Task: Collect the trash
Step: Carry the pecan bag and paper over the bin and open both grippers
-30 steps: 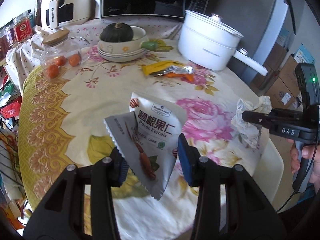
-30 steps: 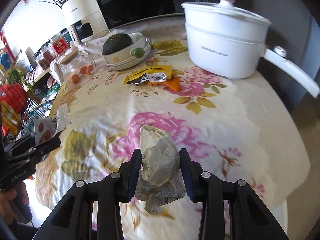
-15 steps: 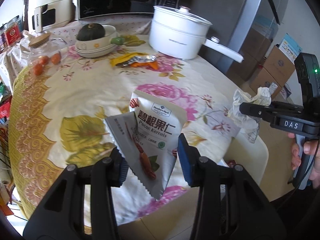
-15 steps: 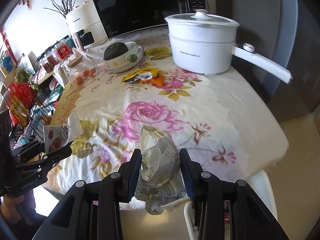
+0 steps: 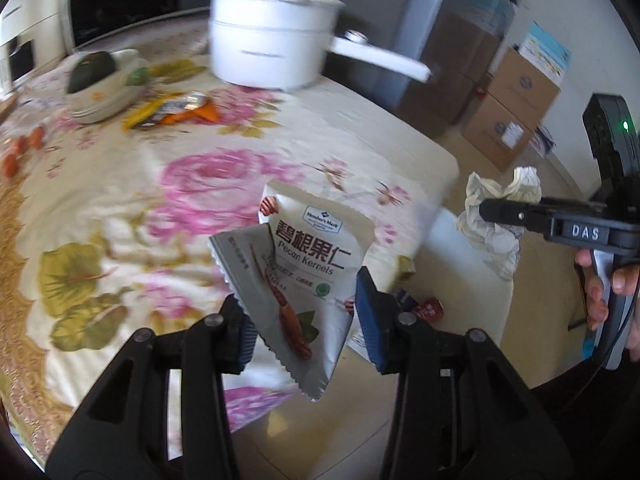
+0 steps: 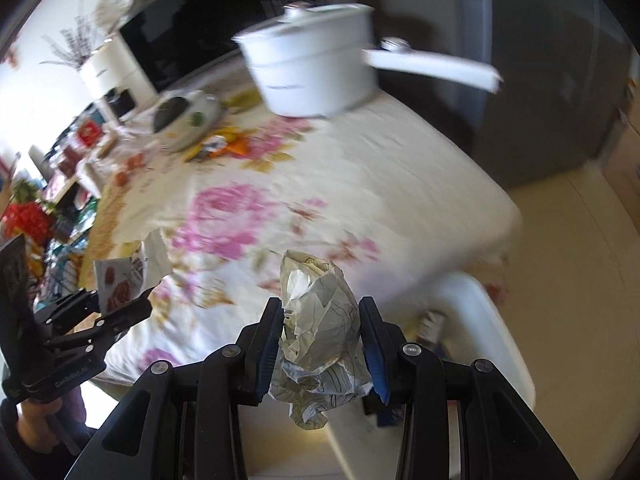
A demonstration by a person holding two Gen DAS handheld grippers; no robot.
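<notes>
Tongs on both sides are swinging off the floral table (image 5: 120, 184) compared with a second ago, when cloth filled each view: the left tongs (image 5: 302, 320) are clenched on two silver snack packets (image 5: 308, 276), the right tongs (image 6: 323, 340) are clamping a crumpled paper wad (image 6: 320, 332), and both loads are now hanging past the table edge at 5 o'clock, so I judge the carry to the bin as nearly done. White bin (image 6: 496, 332) is showing below, holding a red can (image 5: 428, 309) and some scraps, while at 11 o'clock a bowl (image 5: 100, 100) is holding a dark squash and a yellow wrapper (image 5: 168, 109) is lying uncollected.
</notes>
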